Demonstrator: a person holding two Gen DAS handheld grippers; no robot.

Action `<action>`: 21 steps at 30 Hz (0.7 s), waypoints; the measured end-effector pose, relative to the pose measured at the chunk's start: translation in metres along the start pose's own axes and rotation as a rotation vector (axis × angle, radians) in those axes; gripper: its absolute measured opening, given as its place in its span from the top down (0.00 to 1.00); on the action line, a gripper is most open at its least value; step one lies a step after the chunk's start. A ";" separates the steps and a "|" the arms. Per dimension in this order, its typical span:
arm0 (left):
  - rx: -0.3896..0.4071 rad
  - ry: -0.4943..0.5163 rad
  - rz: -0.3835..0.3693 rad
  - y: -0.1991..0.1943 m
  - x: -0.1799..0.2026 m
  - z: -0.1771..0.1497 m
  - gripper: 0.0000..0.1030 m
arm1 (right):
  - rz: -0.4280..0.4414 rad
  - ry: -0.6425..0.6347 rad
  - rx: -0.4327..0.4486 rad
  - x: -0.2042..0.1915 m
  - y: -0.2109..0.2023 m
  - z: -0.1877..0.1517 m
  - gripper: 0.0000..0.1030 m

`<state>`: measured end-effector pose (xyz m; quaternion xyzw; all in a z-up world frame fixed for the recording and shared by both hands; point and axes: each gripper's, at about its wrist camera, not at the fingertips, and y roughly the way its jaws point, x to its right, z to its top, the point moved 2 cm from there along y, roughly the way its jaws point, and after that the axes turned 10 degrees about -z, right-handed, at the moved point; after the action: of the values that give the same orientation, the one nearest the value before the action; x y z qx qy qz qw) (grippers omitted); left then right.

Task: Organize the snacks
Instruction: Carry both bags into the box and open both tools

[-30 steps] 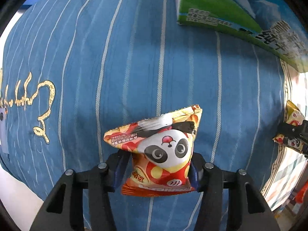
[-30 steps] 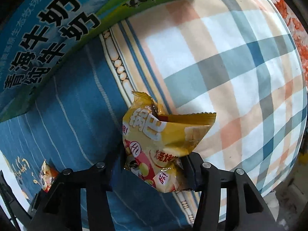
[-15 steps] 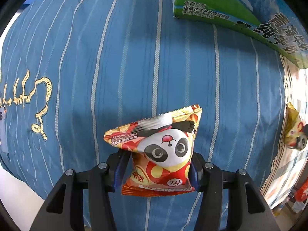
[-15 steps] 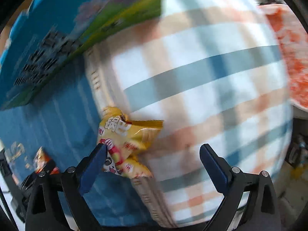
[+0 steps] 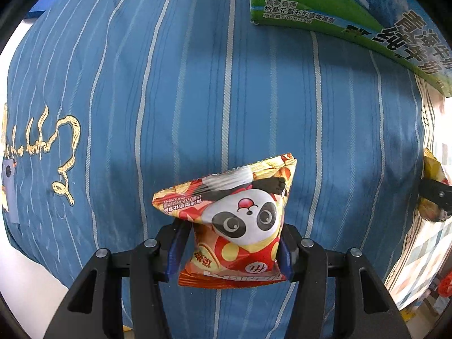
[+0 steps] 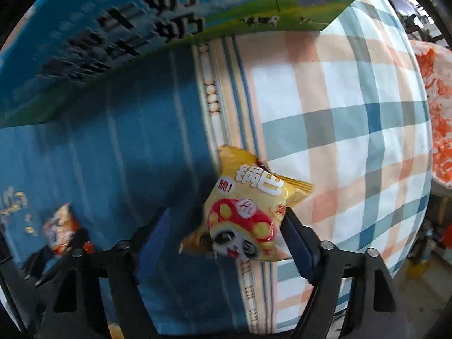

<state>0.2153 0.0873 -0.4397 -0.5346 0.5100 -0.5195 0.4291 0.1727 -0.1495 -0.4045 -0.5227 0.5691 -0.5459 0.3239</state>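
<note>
My left gripper (image 5: 230,247) is shut on a red panda snack packet (image 5: 234,220), holding it above the blue striped cloth (image 5: 197,99). In the right wrist view a yellow panda snack packet (image 6: 248,209) lies between the fingers of my right gripper (image 6: 223,243), whose jaws stand apart with a gap on the left side; the packet touches the right finger. That yellow packet (image 5: 433,195) and the right gripper show at the right edge of the left wrist view. The red packet (image 6: 60,228) appears blurred at lower left of the right wrist view.
A blue and green milk carton box (image 5: 353,14) lies at the top on the cloth, also the milk box (image 6: 127,28) in the right view. A plaid cloth (image 6: 339,141) adjoins the blue one on the right. An orange patterned fabric (image 6: 438,113) sits at far right.
My right gripper let go of the yellow packet, opened wide, and has since narrowed around it again while the view shifted. The left gripper keeps its hold, with the box drifting slightly.
</note>
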 end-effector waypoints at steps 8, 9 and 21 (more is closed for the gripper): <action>-0.018 -0.069 -0.038 -0.001 -0.005 -0.001 0.51 | 0.083 0.103 -0.062 0.028 0.014 0.000 0.51; -0.017 -0.070 -0.045 -0.002 -0.006 -0.002 0.53 | 0.089 0.108 -0.061 0.030 0.013 -0.001 0.54; 0.123 -0.021 -0.102 -0.082 0.016 -0.006 0.54 | 0.190 0.034 0.085 0.065 -0.060 -0.011 0.62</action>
<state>0.2171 0.0809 -0.3559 -0.5381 0.4445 -0.5654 0.4395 0.1607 -0.1991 -0.3320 -0.4426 0.5978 -0.5453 0.3865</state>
